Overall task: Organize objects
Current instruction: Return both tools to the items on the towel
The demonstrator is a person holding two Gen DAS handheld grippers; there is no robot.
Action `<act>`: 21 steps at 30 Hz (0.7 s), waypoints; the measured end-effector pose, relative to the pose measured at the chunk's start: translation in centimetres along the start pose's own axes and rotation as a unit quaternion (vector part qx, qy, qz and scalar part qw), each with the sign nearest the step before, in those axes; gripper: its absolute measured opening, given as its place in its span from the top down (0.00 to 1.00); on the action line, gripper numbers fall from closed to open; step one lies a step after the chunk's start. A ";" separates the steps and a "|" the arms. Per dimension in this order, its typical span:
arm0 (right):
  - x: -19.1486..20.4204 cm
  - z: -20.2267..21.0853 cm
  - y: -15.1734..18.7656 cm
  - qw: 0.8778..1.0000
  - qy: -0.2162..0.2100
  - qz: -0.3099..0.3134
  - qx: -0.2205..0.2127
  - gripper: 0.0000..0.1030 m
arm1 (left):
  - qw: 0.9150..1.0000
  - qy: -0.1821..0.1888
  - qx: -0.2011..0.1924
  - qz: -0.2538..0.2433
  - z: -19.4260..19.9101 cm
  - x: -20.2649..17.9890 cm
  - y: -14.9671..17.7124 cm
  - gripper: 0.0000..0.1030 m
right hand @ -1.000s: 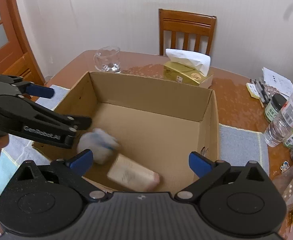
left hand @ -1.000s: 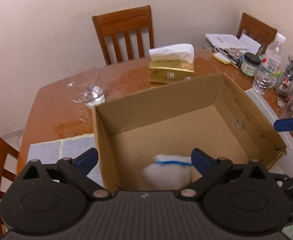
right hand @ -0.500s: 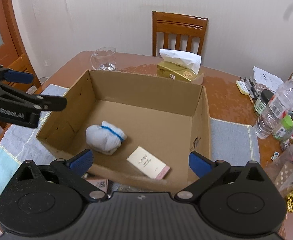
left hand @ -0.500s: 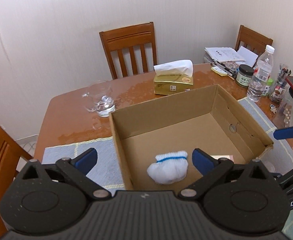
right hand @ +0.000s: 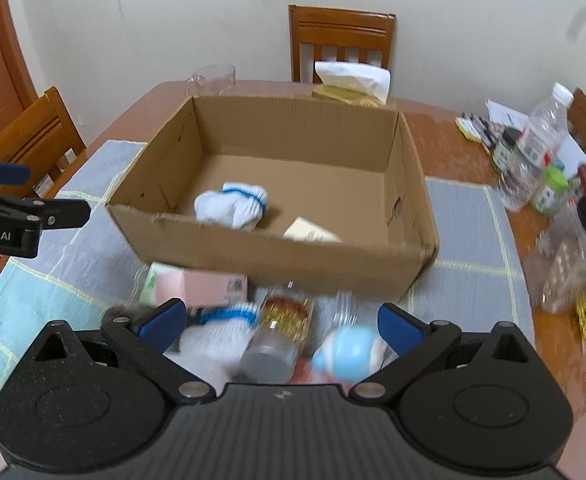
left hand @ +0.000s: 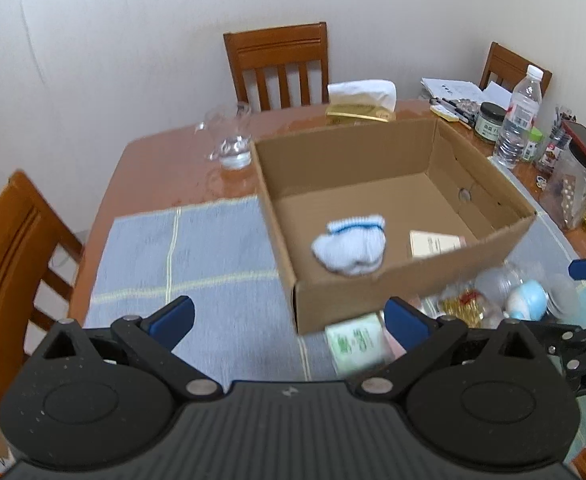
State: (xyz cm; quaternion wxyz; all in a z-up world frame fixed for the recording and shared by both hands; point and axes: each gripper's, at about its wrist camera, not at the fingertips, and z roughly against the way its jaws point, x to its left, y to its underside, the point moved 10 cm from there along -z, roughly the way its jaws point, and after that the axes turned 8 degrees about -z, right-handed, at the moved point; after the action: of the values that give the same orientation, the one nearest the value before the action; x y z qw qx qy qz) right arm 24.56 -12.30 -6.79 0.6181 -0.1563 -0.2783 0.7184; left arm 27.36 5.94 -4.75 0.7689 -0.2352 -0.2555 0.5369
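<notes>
My right tongs (right hand: 279, 322) and left tongs (left hand: 289, 318) hang spread, empty. Just beneath the right ones lie blurred items: a sock (right hand: 217, 330), a jar (right hand: 281, 332). Beyond, the cardboard box (right hand: 277, 256) holds a rolled sock (right hand: 233, 206) and a card (right hand: 311, 232) partly hidden by the near wall.
</notes>
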 end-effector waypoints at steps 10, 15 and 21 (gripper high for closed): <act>1.8 1.1 5.1 1.000 0.001 -0.024 0.007 0.00 | 0.999 0.026 0.023 0.001 0.2 -0.4 5.2 0.02; 2.6 0.3 8.2 0.999 0.007 -0.028 0.025 0.00 | 0.998 0.038 0.040 -0.013 -0.5 -1.1 7.4 0.02; 4.0 -1.6 11.8 0.999 0.006 -0.013 0.052 0.00 | 0.997 0.053 0.059 -0.013 -1.8 -2.6 9.4 0.02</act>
State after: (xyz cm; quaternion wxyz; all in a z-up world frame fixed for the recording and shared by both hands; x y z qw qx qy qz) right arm 15.27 -9.01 -14.58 0.6363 -0.1247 -0.2392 0.7227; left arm 21.18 6.25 -12.46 0.8008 -0.2144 -0.1851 0.5277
